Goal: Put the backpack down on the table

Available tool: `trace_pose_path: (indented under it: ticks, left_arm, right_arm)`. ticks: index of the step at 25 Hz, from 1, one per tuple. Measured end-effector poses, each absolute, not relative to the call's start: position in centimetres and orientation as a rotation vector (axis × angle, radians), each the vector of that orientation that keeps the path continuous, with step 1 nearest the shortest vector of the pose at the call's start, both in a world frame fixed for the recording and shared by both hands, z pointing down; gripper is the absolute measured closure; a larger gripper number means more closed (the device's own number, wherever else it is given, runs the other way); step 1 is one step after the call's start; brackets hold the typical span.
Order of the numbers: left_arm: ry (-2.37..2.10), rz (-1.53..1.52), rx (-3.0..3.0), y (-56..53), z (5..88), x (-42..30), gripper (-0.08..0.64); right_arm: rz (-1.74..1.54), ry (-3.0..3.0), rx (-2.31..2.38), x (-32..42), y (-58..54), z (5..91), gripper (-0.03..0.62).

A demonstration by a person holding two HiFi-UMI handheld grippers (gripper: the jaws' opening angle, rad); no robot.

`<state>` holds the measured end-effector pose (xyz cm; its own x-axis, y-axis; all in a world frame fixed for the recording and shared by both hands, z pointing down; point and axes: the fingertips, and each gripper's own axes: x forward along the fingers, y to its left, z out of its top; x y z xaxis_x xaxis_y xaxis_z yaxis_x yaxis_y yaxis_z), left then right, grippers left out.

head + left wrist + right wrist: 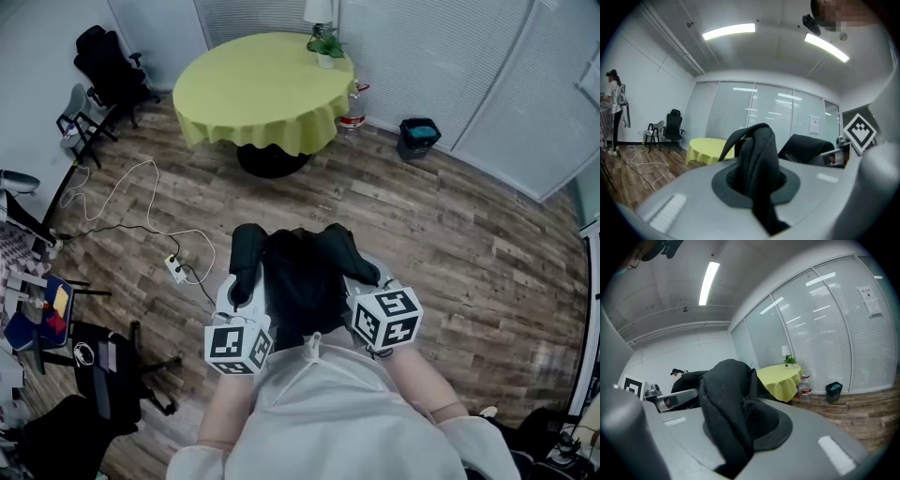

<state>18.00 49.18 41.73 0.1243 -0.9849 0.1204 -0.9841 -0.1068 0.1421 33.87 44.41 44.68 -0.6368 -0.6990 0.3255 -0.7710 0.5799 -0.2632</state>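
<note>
Closest to my chest are the two marker cubes, and just beyond them hangs the backpack (300, 281), black, carried in front of me over the wooden floor. My left tongs (242, 283) are pressed together on its left shoulder strap (246, 258). In the left gripper view the padded strap (759, 154) fills the gap between the jaws. My right tongs (362, 277) pinch the right shoulder strap (349, 251) the same way, and the right gripper view shows the thick fold (724, 394) bulging out of that grip.

I judge the step to be the carry. The table (253, 89), round under a yellow cloth, stands at twelve o'clock, well apart from me.

To do this well:
- Hold both pinches firm and level so the bag hangs evenly, since padded straps can creep out of a grip.
- Walk straight ahead, clear of the white cable (141, 192) and power strip (176, 269) at ten o'clock on the floor.
- Raise the bag above the cloth edge before reaching over, or it could drag the cloth.
- Aim for the table's middle or six o'clock side, since a potted plant (325, 45) sits at its one o'clock rim.
- Open both tongs only once the bag's weight rests on the top.
</note>
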Motion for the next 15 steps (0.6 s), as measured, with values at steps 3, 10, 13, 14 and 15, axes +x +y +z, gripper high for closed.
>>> trace_pose_path:
  ticks: [3,10,13,14,15]
  left_arm:
    - [-1.954,-0.01,2.182,47.6,42.4,16.8,0.537]
    - [-1.936,-0.019,2.157,41.8,43.0,12.0,0.537]
    - [-1.926,-0.02,2.16,38.7,42.9,8.7,0.537]
    - [-1.919,-0.021,2.163,37.5,42.9,7.6,0.537]
    - [-1.91,-0.022,2.167,36.3,42.8,6.5,0.537]
  right_arm:
    - [0.587,-2.608,1.219,32.7,42.8,45.2,0.568]
    - [0.598,-2.585,1.22,28.2,37.0,45.3,0.568]
    - [0.602,-2.578,1.225,25.0,34.1,45.2,0.568]
    - [0.604,-2.574,1.228,24.0,33.0,45.1,0.568]
    - [0.606,-2.57,1.233,22.9,31.8,45.0,0.568]
